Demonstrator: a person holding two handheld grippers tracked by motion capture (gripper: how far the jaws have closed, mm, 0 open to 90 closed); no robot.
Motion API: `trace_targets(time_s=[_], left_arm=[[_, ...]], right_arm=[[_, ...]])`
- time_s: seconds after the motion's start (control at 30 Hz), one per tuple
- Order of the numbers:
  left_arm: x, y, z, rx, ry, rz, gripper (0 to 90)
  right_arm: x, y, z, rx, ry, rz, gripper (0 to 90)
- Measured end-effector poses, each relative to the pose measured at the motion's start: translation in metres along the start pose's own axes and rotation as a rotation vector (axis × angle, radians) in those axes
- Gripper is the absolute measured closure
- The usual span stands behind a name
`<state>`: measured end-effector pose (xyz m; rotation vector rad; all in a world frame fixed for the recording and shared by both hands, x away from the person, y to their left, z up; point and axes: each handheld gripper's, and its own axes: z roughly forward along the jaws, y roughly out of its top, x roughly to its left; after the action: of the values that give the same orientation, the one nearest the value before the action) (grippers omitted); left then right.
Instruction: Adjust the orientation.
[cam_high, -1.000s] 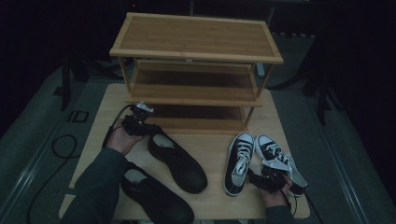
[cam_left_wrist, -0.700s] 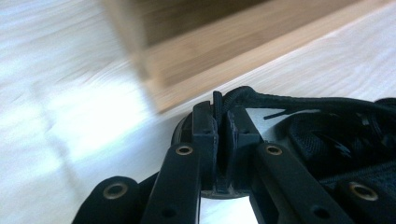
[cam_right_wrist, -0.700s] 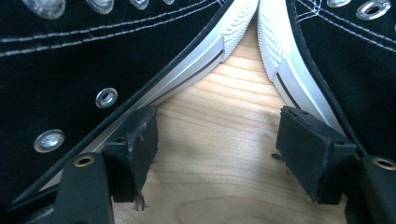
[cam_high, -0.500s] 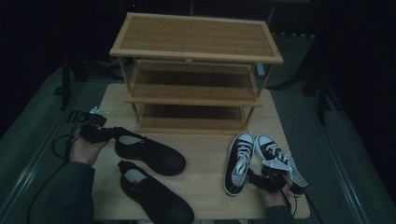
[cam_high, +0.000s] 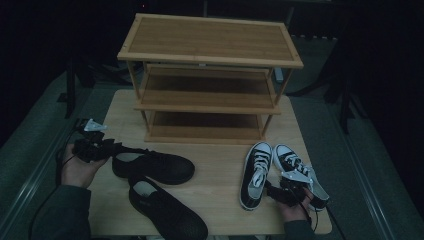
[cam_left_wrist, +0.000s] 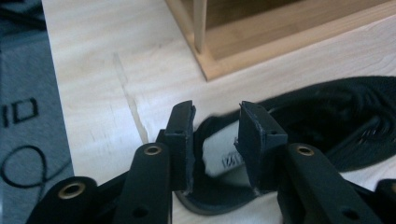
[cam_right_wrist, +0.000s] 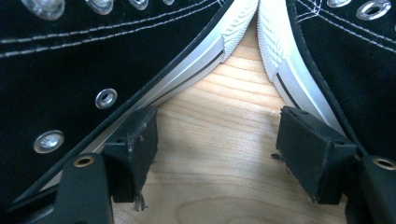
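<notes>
A: Black slip-on shoe (cam_high: 152, 166) lies flat on the bench (cam_high: 220, 160) in front of the wooden shoe rack (cam_high: 207, 80), dragged left of where it lay a second ago, and the left gripper (cam_left_wrist: 215, 140) has just opened its jaws at the heel.

B: Spread now, straddling the heel collar without pinching it. Looks like a release.

A: Right gripper (cam_right_wrist: 217, 156)?

B: Jaws wide apart between the two black sneakers (cam_high: 255, 175), holding nothing. The rack's shelves are bare.
</notes>
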<state>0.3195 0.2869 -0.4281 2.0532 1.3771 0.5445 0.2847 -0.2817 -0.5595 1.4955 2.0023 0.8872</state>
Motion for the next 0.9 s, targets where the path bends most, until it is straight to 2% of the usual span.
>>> trace_targets(time_s=[0.1, 0.17, 0.3, 0.33, 0.43, 0.5, 0.7, 0.77, 0.87, 0.9], left_arm=[[-0.005, 0.007, -0.001, -0.013, -0.005, 0.014, 63.3], [-0.012, 0.017, 0.001, -0.015, -0.028, 0.049, 62.4], [-0.015, 0.023, 0.007, 0.011, -0.043, 0.073, 60.8], [-0.015, 0.025, 0.012, 0.028, -0.06, 0.087, 60.7], [-0.014, 0.026, 0.016, 0.04, -0.069, 0.104, 60.7], [-0.01, 0.026, 0.019, 0.047, -0.091, 0.12, 60.1], [-0.007, 0.025, 0.024, 0.06, -0.106, 0.138, 58.7], [-0.006, 0.025, 0.025, 0.056, -0.12, 0.151, 58.5], [-0.007, 0.025, 0.027, 0.034, -0.171, 0.179, 57.8], [-0.007, 0.025, 0.027, 0.034, -0.171, 0.179, 57.8]], right_arm=[[0.0, 0.0, 0.0, -0.001, 0.0, -0.001, 28.9], [0.0, 0.0, 0.0, -0.001, 0.0, -0.003, 28.9], [0.0, 0.0, 0.0, -0.001, 0.002, -0.003, 28.9], [0.0, 0.0, 0.0, 0.0, 0.003, -0.001, 28.9], [-0.001, 0.0, 0.0, 0.0, 0.005, -0.004, 28.8], [-0.001, 0.0, 0.0, -0.001, 0.006, -0.005, 28.9], [-0.001, 0.0, 0.0, -0.001, 0.006, -0.005, 28.9], [-0.001, 0.0, 0.0, -0.001, 0.006, -0.005, 28.9], [-0.001, 0.0, 0.0, 0.0, 0.006, -0.005, 28.9], [-0.001, 0.0, 0.0, 0.0, 0.006, -0.005, 28.9]])
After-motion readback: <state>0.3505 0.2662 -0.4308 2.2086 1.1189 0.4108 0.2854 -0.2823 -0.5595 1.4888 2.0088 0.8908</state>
